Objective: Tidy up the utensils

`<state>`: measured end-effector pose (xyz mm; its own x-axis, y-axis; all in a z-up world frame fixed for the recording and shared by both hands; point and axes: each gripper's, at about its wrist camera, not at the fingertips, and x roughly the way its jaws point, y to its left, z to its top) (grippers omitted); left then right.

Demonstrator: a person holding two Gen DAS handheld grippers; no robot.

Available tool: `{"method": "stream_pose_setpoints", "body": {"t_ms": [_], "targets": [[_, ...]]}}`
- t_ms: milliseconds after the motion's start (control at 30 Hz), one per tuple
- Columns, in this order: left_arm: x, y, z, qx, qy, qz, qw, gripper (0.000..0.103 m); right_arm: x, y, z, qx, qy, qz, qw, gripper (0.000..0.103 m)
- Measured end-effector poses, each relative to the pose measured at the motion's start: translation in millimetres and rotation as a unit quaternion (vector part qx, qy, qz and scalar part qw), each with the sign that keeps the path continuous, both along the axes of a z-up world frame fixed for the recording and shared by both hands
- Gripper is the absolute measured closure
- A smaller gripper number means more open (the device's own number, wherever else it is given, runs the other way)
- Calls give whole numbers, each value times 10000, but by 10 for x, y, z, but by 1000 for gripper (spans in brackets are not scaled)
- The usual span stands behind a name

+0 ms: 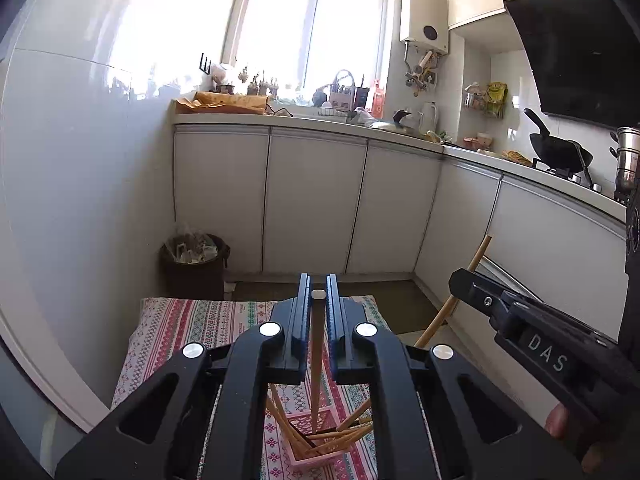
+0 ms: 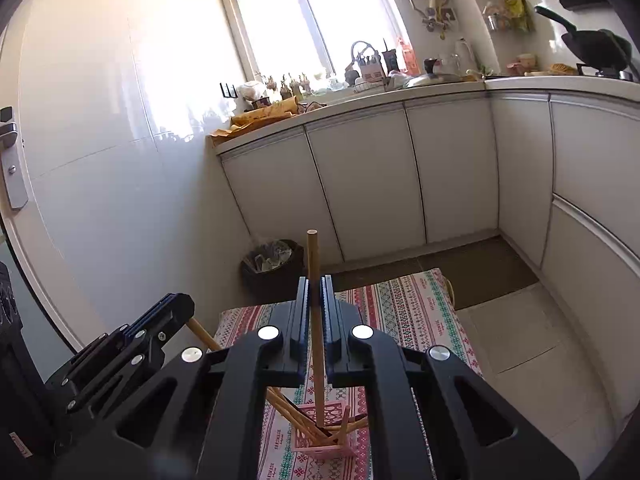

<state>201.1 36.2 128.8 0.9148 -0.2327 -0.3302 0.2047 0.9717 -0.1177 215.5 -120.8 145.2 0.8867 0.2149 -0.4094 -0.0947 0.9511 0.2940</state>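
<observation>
A pink slotted holder (image 1: 316, 444) stands on the patterned cloth and holds several wooden chopsticks; it also shows in the right wrist view (image 2: 324, 434). My left gripper (image 1: 318, 286) is shut on a wooden chopstick (image 1: 316, 356) that points down into the holder. My right gripper (image 2: 316, 286) is shut on another wooden chopstick (image 2: 316, 320), upright, its lower end at the holder. The right gripper (image 1: 464, 280) shows in the left wrist view with its chopstick (image 1: 478, 260). The left gripper (image 2: 176, 308) shows at the left of the right wrist view.
A patterned cloth (image 1: 188, 324) covers a low table (image 2: 408, 300). A dark bin (image 1: 194, 264) stands by the white wall. White cabinets (image 1: 316, 200) and a cluttered counter (image 1: 304, 118) run behind. A black wok (image 1: 560, 152) sits on the stove.
</observation>
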Motion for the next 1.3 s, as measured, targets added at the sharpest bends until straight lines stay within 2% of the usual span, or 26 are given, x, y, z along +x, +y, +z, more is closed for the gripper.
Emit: {"method": "stream_pose_setpoints", "body": {"t_ms": [233, 267, 333, 800, 867, 900, 933, 967, 1000, 1200, 1300], "targets": [[54, 12, -83, 14, 155, -21, 9999, 95, 63, 59, -87, 68, 145, 128, 9998, 96], [78, 16, -114, 9, 219, 6, 9998, 82, 107, 60, -107, 101, 206, 130, 9997, 96], [112, 62, -168, -95, 332, 54, 9994, 65, 135, 50, -156, 155, 287, 83, 9994, 96], [-158, 187, 50, -53, 68, 252, 9996, 66, -69, -17, -27, -55, 189, -141, 9997, 95], [-200, 189, 69, -29, 66, 273, 9996, 63, -115, -10, -11, -97, 201, -175, 9996, 86], [-226, 189, 75, -28, 59, 293, 9995, 61, -132, -7, 1, -104, 195, -199, 9996, 71], [-250, 195, 85, -34, 44, 306, 9995, 55, -168, -13, 13, -85, 157, -235, 9996, 58], [-272, 198, 97, -28, 17, 322, 9995, 48, -201, -18, 30, -77, 115, -268, 9995, 55], [-304, 204, 112, -29, -32, 344, 9994, 45, -220, -18, 47, -89, 97, -281, 9995, 55], [-399, 247, 191, -75, -86, 427, 9990, 38, -323, -20, 91, -177, 73, -311, 9993, 49], [-437, 255, 207, -47, -107, 460, 9989, 34, -396, -39, 100, -235, 15, -355, 9991, 42]]}}
